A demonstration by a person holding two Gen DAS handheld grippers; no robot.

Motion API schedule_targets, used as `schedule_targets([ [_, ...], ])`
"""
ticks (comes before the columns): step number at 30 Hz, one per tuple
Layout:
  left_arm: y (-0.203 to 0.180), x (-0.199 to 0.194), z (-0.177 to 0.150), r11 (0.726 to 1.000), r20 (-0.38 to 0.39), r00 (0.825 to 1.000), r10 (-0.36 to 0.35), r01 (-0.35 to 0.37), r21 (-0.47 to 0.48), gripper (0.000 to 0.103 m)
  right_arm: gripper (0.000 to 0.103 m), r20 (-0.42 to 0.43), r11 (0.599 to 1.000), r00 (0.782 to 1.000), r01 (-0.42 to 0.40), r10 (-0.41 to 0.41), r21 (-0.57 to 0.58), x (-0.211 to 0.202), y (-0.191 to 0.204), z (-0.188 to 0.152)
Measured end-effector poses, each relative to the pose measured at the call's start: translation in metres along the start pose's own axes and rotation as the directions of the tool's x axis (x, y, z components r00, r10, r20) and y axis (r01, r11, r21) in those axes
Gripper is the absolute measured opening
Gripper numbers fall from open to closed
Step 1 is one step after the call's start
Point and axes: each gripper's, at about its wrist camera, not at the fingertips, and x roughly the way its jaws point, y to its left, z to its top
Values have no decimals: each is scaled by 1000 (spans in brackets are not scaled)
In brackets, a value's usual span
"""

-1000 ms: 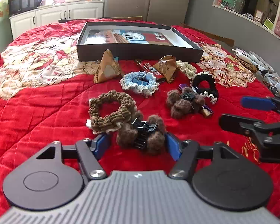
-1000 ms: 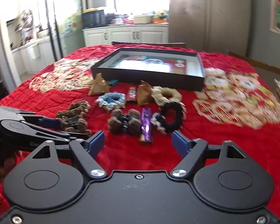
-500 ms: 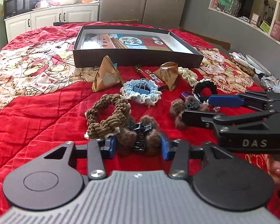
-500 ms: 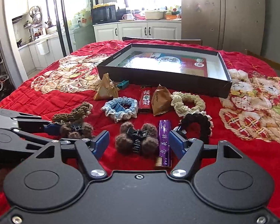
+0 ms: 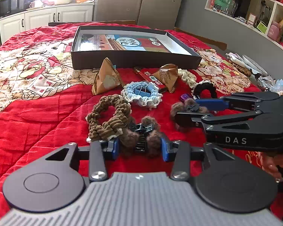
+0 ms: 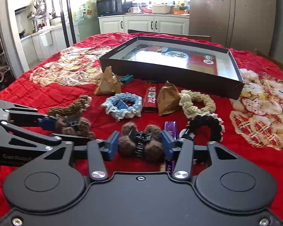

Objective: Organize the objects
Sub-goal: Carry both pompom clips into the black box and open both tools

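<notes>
Left clip: I see a black claw clip with brown pompoms (image 5: 141, 137) lying on the red quilt (image 5: 37, 116) at 6 o'clock in my left wrist view, touching the brown scrunchie (image 5: 107, 116) at its 10 o'clock.
Left fingers: my left gripper (image 5: 139, 147) is part open, its blue fingers (image 5: 114, 147) flanking the clip's pompoms; I cannot tell whether the pads press the fluff yet.
Right clip: a second pompom claw clip (image 6: 140, 144) sits at 6 o'clock in my right wrist view, with a purple wrapped bar (image 6: 170, 130) just beside it at 3 o'clock.
Right fingers: my right gripper (image 6: 140, 147) is also part open, its fingers (image 6: 111, 146) bracketing this clip close on both sides; contact looks near or light, no firm hold that I can confirm.
Handling: I judge both clips light, with a stiff plastic spine and soft, squashy pompoms that will give before the grip bites.
Where to hold: I would close across the pompom pairs so the black toothed core sits between the pads; fluff alone may slip.
Risk: the left fingers could snag the scrunchie; the right could drag the purple bar.
Destination: the open black box (image 6: 179, 75) lies at 12 o'clock, beyond the blue scrunchie (image 6: 122, 106) and the paper-wrapped packets (image 5: 105, 80).
</notes>
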Motion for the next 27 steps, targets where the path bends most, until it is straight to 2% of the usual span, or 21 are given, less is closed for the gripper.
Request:
schedule_targets([
  [6,-5,-3,4,999,0,1000,-30,30,12,45,36,16,999,1000,-24,23,46,-8,-9,-1],
  [15,-18,-16,25,995,27,996,-84,82,51,45,36,60,999,998,-19,18,31,-35,-16,16],
  [23,-22,-21,55,993,84,994,-71,62,103,45,36,90,999,996,-8,4,36,-40,-33,41],
  [27,-16,-14,78,995,107,993,-51,41,95,45,36,110,999,994,-10,5,47,-36,-43,60],
])
